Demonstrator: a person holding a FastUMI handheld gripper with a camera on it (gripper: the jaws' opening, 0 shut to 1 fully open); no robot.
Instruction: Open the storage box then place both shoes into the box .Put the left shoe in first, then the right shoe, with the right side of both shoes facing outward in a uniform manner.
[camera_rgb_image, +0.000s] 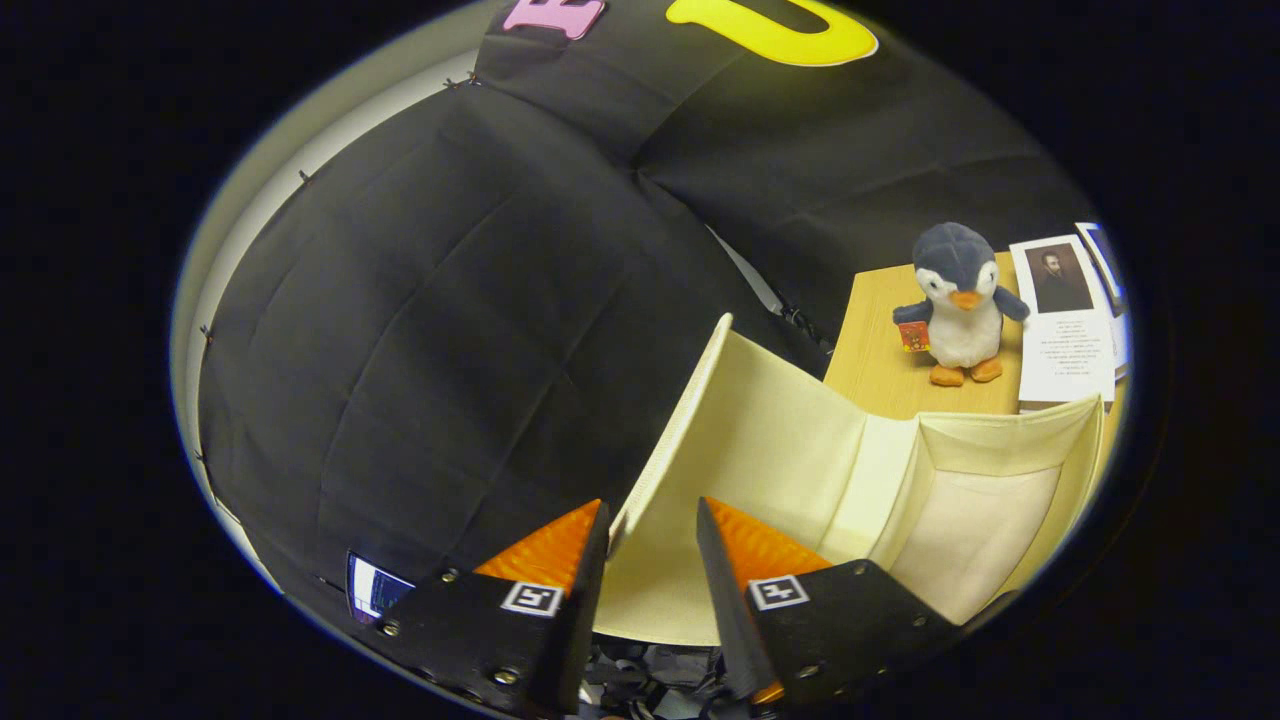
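The hand-held gripper (652, 545) has the raised lid (690, 440) of the cream storage box (985, 500) between its parted fingers; contact cannot be told. Right of the lid the box stands open. Beyond the box, a plush penguin (958, 300) and a printed sheet (1065, 320) rest on the wooden tabletop (875, 350).

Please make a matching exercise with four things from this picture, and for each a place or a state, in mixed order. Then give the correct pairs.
Things
1. storage box lid
2. plush penguin
3. printed sheet with a portrait
4. gripper

Places or states
A. lies flat beside the penguin
B. fingers apart, one on each side of the lid's edge
C. lifted, standing up from the cream box
D. stands on the wooden table beyond the box

Pairs: 1-C, 2-D, 3-A, 4-B
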